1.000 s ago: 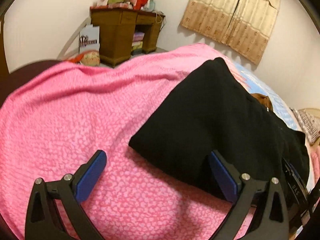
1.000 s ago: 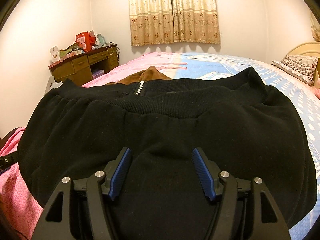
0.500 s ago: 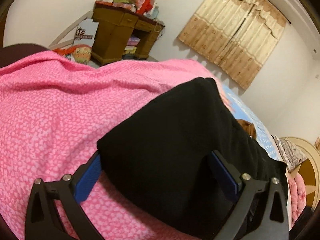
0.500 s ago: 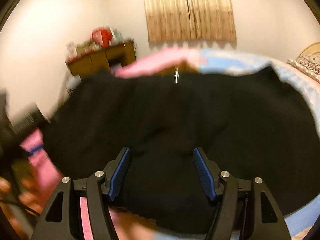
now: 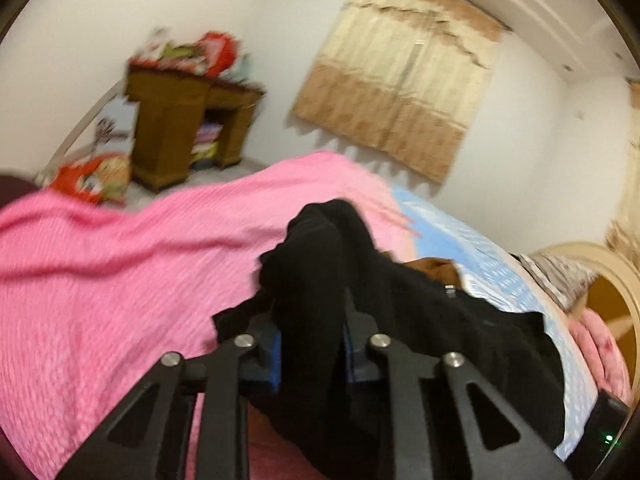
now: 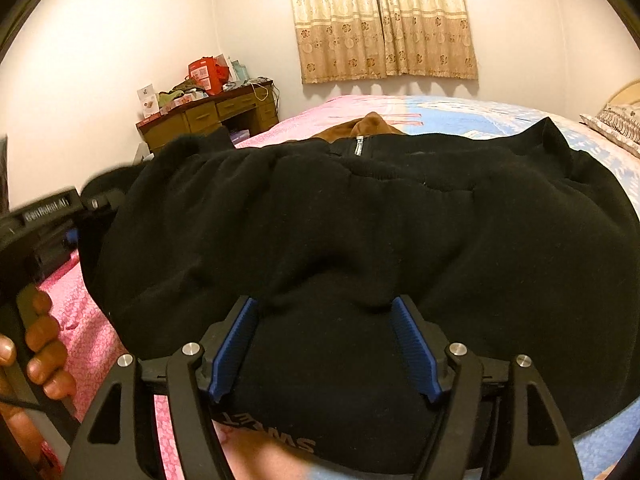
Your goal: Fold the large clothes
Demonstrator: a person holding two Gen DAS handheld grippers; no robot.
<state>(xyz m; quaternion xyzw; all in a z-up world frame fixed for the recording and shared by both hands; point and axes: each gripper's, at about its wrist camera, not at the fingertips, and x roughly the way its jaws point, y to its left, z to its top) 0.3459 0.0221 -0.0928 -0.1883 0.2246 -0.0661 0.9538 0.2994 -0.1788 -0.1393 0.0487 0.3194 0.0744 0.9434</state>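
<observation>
A large black garment [image 6: 360,220] with a zipper [image 6: 359,146] lies spread over the bed. Its left corner [image 5: 320,248] is bunched up between the blue pads of my left gripper [image 5: 311,320], whose jaws are closing and squeezing the cloth, raised off the pink blanket [image 5: 120,280]. My right gripper [image 6: 326,312] rests on the garment's near edge. Its jaws are opening, a bulge of black cloth lies between the pads, and they do not pinch it. White lettering [image 6: 272,438] shows on the hem below.
A person's hand [image 6: 40,336] holds the left gripper's handle at the left edge. A brown garment [image 6: 360,128] lies beyond the black one. A cluttered wooden desk [image 6: 216,114] stands by the far wall, with a pillow [image 6: 616,124] and headboard [image 5: 612,280] at the right.
The left gripper slid onto the black garment's corner, closed on it and lifted it while tilting upward. The right gripper shifted slightly sideways and its jaws stand a little wider.
</observation>
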